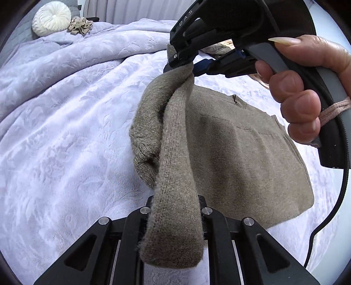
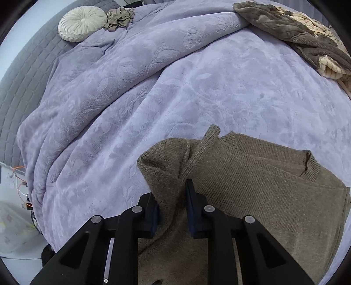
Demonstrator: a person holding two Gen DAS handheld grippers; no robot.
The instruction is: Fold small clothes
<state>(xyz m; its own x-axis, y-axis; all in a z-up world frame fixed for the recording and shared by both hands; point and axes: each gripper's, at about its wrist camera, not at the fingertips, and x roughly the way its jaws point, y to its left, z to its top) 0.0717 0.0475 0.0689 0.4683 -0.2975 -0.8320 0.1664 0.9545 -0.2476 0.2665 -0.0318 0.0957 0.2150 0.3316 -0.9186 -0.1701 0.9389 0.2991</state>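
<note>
The olive-brown knitted sweater (image 2: pixel 263 186) lies partly flat on the lavender embossed plush blanket (image 2: pixel 175 87) that covers the bed, its ribbed collar (image 2: pixel 309 167) pointing toward the blanket's far right side. One long strip of it, a sleeve (image 1: pixel 175 175) by the look of it, is lifted off the body panel and stretched taut between the two tools.

The left gripper (image 1: pixel 175 210) has its fingers pressed onto the near end of that sleeve, the cuff hanging over them toward the camera. The right gripper (image 1: pixel 186 63), held in the person's right hand (image 1: pixel 302 87), pinches the far end where the sleeve meets the shoulder; in the right wrist view its blue-padded fingers (image 2: pixel 194 210) are closed on a raised ridge of knit (image 2: pixel 171 186).

So the sleeve's long axis runs straight from one gripper to the other, raised above the body panel, which lies to the right of that line in the left wrist view. I judge the coming move turns on this: the sleeve needs carrying sideways toward the panel and laying across it. Both tools are equally engaged; neither is nearer.

Further out, a round cream pleated cushion (image 2: pixel 82 23) and a crumpled beige cloth (image 2: pixel 119 18) sit near the blanket's far left corner, and a heap of grey-brown and cream throws (image 2: pixel 307 39) lies at the far right corner.
</note>
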